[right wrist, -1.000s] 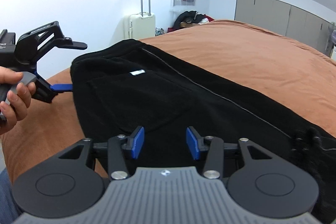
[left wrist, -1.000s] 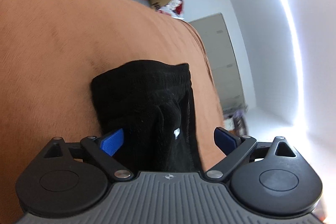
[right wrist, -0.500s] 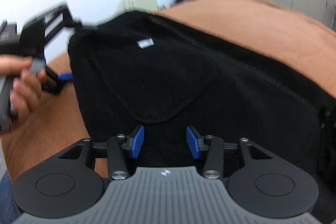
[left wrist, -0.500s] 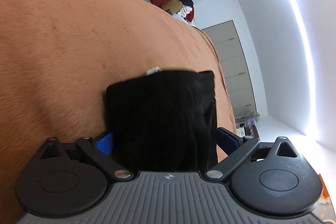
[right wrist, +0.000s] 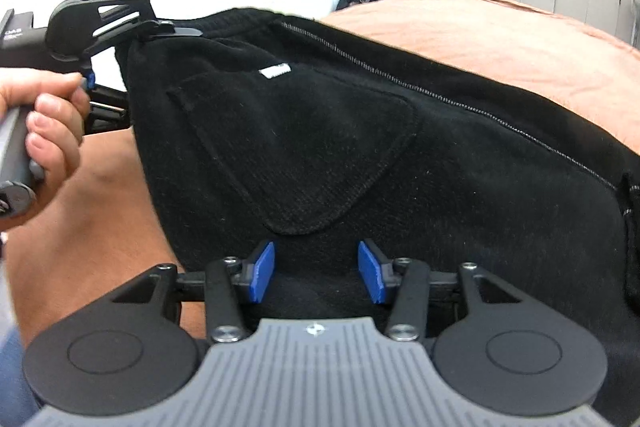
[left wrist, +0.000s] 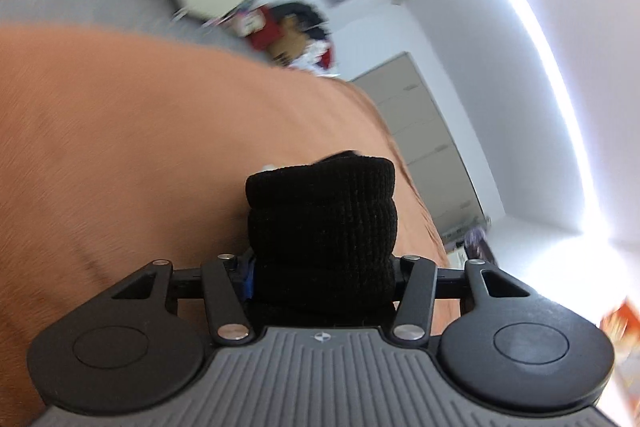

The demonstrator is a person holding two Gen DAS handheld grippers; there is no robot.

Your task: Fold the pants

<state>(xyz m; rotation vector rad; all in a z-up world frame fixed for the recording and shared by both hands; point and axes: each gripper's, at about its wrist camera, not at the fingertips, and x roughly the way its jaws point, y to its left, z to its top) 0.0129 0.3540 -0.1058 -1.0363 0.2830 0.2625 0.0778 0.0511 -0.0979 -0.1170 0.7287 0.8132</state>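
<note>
Firstly, left wrist view: left gripper (left wrist: 324, 267), jaws just closed, clenched on a bunched waistband corner of the pants (left wrist: 322, 223), lifted clear of the orange bedspread (left wrist: 120, 131) (likely to carry that edge over for a fold). Right wrist view: right gripper (right wrist: 316, 273), jaws parted, blue pads either side of black fabric at the near edge, not pressing. Pants spread across the bed, pocket up. A hand (right wrist: 44, 123) holds the left tool.
</note>
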